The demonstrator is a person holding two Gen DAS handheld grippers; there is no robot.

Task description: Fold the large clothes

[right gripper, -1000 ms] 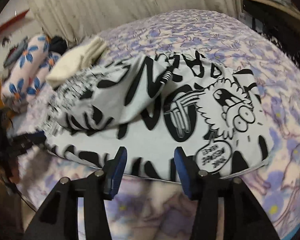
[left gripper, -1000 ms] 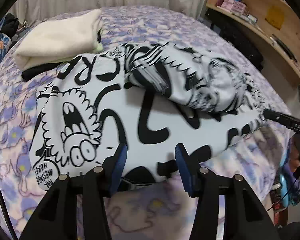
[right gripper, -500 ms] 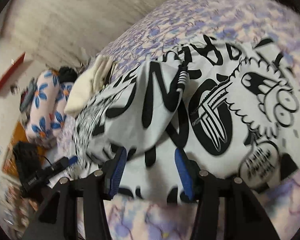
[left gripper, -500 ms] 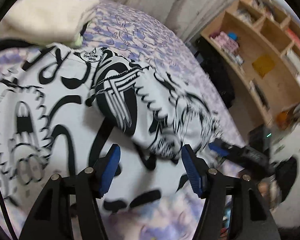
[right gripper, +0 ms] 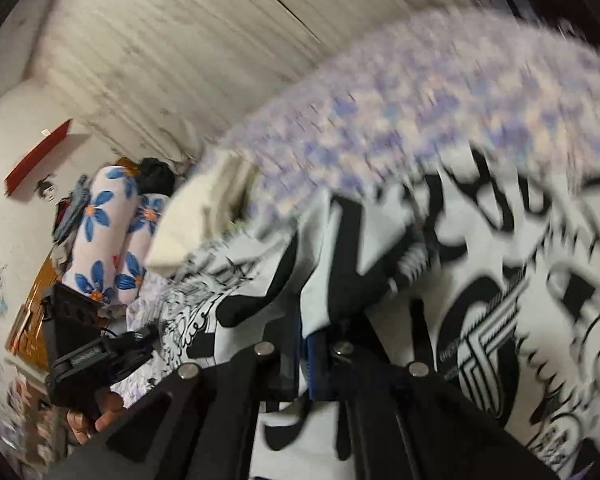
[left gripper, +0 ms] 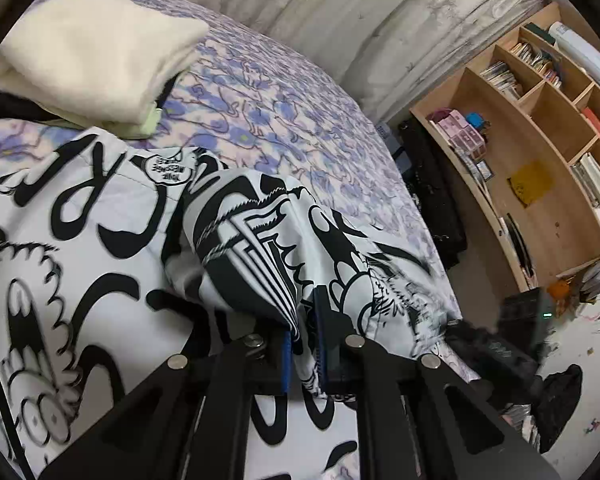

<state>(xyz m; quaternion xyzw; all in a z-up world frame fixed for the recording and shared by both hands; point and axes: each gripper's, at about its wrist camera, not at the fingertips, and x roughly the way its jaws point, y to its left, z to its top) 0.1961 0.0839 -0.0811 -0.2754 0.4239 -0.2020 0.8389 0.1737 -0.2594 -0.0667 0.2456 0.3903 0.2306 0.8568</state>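
The left tongs [left gripper: 302, 344] have just been closing and now pinch a fold of the printed garment [left gripper: 260, 256] between their blue pads, pointing downward over the bed's near edge. The right tongs [right gripper: 306, 354] have likewise just been closing and grip a ridge of the same cloth. In the right wrist view, fingers [right gripper: 100, 420] of the person's left hand [right gripper: 94, 422] wrap the other tool's handle.

Printed garment [left gripper: 80, 248] on bed [left gripper: 284, 120], folded stack [left gripper: 88, 64] behind.

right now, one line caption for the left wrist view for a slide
Left hand-held gripper pinches a fold of the black-and-white printed garment on the floral bedspread.
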